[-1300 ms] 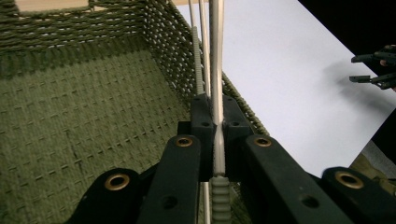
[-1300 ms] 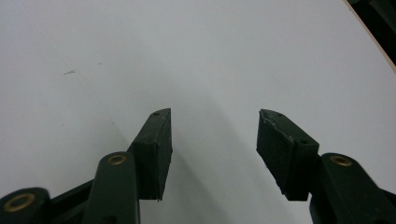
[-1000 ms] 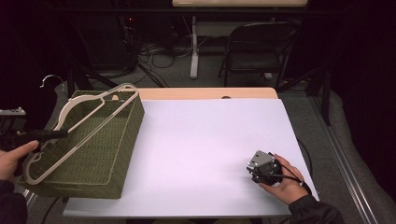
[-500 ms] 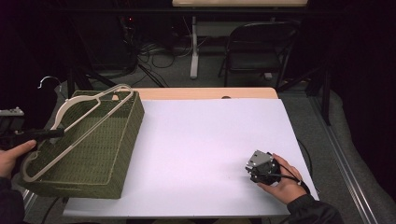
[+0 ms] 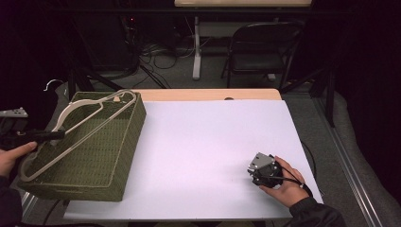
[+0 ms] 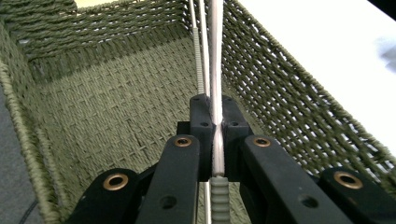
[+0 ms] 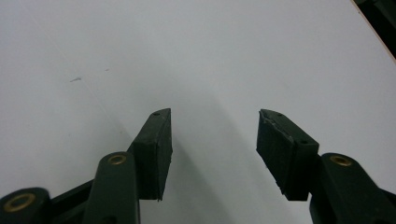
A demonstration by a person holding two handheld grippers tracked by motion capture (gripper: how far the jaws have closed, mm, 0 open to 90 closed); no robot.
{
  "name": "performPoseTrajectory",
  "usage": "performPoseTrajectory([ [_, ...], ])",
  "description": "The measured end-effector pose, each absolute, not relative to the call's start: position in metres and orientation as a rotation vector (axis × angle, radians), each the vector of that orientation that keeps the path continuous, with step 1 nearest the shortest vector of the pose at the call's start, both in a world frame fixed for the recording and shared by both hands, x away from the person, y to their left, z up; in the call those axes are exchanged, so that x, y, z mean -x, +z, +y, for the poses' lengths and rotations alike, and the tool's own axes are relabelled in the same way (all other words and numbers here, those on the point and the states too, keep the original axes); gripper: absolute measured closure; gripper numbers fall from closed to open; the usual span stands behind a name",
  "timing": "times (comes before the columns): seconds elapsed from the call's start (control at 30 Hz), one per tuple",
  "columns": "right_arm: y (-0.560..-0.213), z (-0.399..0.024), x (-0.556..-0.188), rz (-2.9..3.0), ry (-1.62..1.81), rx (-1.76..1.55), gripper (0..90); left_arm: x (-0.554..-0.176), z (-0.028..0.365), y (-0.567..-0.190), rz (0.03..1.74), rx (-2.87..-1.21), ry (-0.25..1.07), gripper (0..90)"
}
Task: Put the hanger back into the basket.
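The left gripper (image 6: 215,126) is clamped tight on the thin bar of a pale clothes hanger (image 5: 78,130), which is held over the open green woven basket (image 5: 120,156) at the left edge of the table; its hook end lies by the basket's far rim. The step in hand is judged to be the placing of the hanger into the basket. For the next move, the hanger would need to be lowered and angled until it fits between the woven walls, and only then released. The right gripper (image 7: 212,154) is rested low over the bare white table top (image 5: 208,142), jaws held well apart with nothing between them, far from the basket. Beyond the white sheet a strip of wooden table edge (image 5: 208,94) is seen, then a dark room with a folding chair (image 5: 262,52), cables on the floor (image 5: 161,52) and a white stand (image 5: 197,47).
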State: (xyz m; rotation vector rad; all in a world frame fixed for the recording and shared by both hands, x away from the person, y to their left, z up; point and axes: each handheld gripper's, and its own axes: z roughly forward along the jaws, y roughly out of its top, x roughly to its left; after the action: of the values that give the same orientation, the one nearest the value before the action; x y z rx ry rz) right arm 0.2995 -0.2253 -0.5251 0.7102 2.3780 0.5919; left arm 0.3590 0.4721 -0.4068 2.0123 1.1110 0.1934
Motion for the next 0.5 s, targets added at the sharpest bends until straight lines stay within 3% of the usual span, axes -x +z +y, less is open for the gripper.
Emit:
performPoseTrajectory([
  [0.5, -0.528, -0.225, -0.302, 2.380, 0.594, -0.715, 45.5, -0.370, 0.466, -0.455, 1.132, -2.062, 0.121, 87.2],
])
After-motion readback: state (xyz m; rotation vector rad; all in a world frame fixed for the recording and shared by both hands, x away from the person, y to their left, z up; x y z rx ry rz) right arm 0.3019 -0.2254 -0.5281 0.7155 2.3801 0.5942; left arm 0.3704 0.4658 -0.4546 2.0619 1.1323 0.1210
